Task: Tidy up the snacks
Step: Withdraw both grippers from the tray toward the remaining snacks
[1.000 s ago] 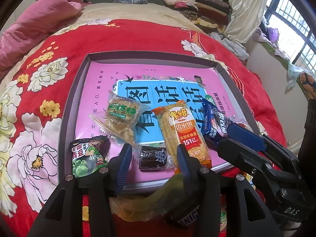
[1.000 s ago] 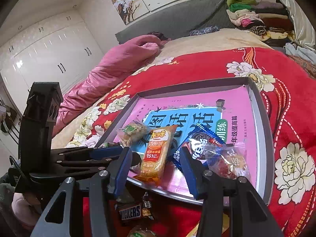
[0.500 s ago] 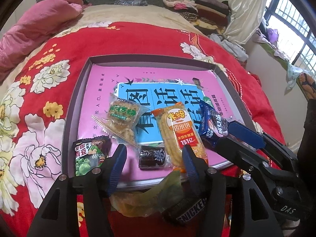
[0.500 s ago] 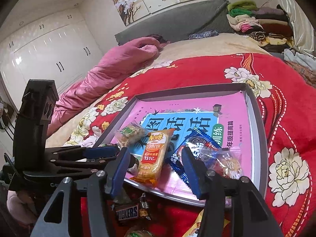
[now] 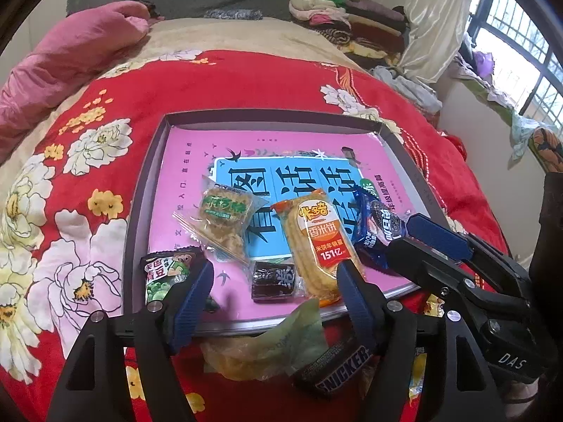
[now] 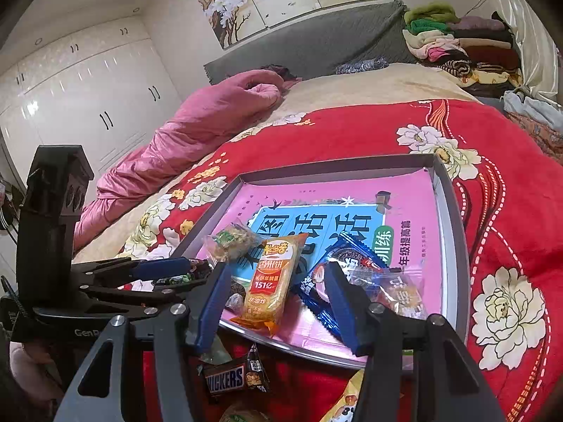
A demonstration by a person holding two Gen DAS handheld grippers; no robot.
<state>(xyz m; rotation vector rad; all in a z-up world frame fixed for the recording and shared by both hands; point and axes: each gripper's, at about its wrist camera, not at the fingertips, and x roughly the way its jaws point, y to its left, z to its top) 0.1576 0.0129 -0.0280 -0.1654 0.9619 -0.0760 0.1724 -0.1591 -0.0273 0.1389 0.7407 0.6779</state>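
Observation:
A grey tray (image 5: pixel 140 211) lined with a pink book lies on the red floral bedspread. Along its near edge lie a green pea packet (image 5: pixel 169 274), a clear pastry packet (image 5: pixel 221 221), a small dark packet (image 5: pixel 274 281), an orange rice-cracker pack (image 5: pixel 316 242) and a blue cookie pack (image 5: pixel 380 225). My left gripper (image 5: pixel 274 292) hangs over the near rim, its jaws opening, with the dark packet lying loose between them. My right gripper (image 6: pixel 276 277) is open just before the orange pack (image 6: pixel 274 281), touching nothing. A clear candy packet (image 6: pixel 397 292) lies at its right.
Loose on the bedspread in front of the tray (image 6: pixel 454 232) lie a Snickers bar (image 5: pixel 345 365) and a yellow-green packet (image 5: pixel 267 344). A pink quilt (image 6: pixel 197 130) lies at the far left and folded clothes (image 6: pixel 457 45) are stacked at the far right.
The left jaws have spread wider around the dark packet, which stays lying on the tray. The right jaws have widened a little. Neither hand has shifted much.

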